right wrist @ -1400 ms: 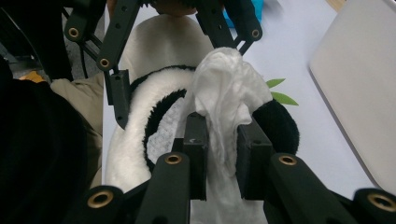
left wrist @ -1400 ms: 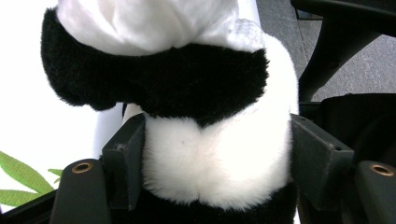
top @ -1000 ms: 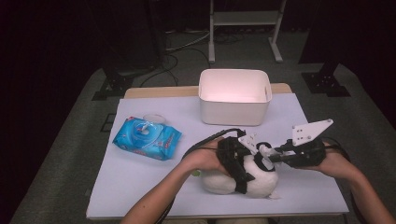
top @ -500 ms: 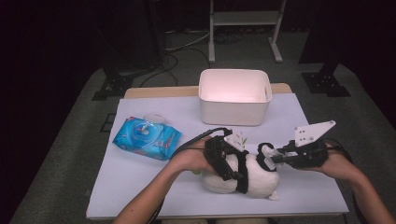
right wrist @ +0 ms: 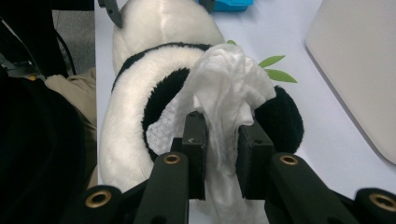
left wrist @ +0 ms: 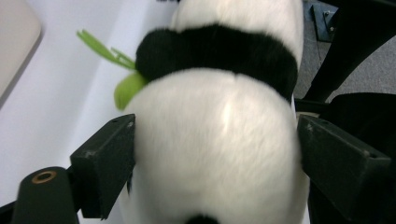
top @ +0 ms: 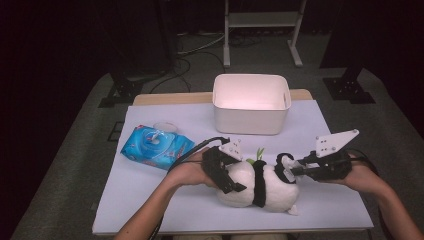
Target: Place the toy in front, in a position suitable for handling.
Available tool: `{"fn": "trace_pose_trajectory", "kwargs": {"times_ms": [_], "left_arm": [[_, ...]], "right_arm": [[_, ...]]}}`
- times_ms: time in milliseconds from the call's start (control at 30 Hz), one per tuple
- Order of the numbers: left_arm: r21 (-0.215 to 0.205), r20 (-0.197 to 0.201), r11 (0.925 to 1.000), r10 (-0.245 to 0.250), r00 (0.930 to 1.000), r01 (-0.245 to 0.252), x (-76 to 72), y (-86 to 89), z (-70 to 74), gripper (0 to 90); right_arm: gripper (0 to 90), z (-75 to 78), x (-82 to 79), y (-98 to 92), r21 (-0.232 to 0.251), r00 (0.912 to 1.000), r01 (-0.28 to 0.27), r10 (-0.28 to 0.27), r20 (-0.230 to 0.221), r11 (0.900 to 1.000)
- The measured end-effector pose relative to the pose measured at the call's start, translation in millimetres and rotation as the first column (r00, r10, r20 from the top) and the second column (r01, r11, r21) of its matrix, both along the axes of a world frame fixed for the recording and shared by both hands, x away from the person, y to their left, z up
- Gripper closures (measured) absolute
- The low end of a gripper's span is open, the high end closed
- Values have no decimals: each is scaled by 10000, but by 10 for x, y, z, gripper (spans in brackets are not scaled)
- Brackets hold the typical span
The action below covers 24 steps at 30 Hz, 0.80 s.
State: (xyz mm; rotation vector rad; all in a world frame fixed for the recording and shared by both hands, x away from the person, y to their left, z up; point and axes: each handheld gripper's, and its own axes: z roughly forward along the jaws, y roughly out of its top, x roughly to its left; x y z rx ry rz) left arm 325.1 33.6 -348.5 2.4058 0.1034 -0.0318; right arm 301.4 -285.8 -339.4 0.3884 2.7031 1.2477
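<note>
A black-and-white panda plush (top: 245, 189) lies on its side near the table's front edge, with green leaves (top: 259, 152) at its far side. My left gripper (top: 238, 171) straddles the plush's left end. Its jaws have just been opening wider, and in the left gripper view (left wrist: 215, 154) the white body (left wrist: 219, 140) fills the gap and touches both pads. My right gripper (top: 292, 170) comes in from the right. It is shut on a crumpled white wipe (right wrist: 224, 84), which rests against the panda's black ear (right wrist: 280, 116) and head.
A white bin (top: 250, 102) stands behind the plush at the table's back. To the left lies a blue wet-wipe pack (top: 156, 146) with its lid flipped open. The white tabletop (top: 150, 200) has bare room at the front left. Dark stands and cables sit on the floor beyond.
My left gripper has slid left along the panda, from over its middle to its left end. The right gripper and its wipe have stayed at the head.
</note>
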Motion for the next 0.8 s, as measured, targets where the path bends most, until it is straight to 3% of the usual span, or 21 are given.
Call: {"fn": "trace_pose_trajectory", "kwargs": {"times_ms": [100,267,467,800], "left_arm": [[110,-93,9999,10,10000,-9,1,26,-44,111],[-250,-157,9996,98,9998,-102,2,76,-92,102],[-320,-142,9993,210,9997,-214,11,67,-104,193],[-180,-189,9996,237,9995,-240,19,40,-99,209]], "right_arm": [[750,-1,-1,-1,-34,10000,8,-8,2,10000],[748,-3,-5,-10,-89,10000,14,-14,-13,10000],[748,41,-28,43,-265,9999,22,-18,143,9996],[749,149,-10,257,-629,9984,-450,471,325,9970]]}}
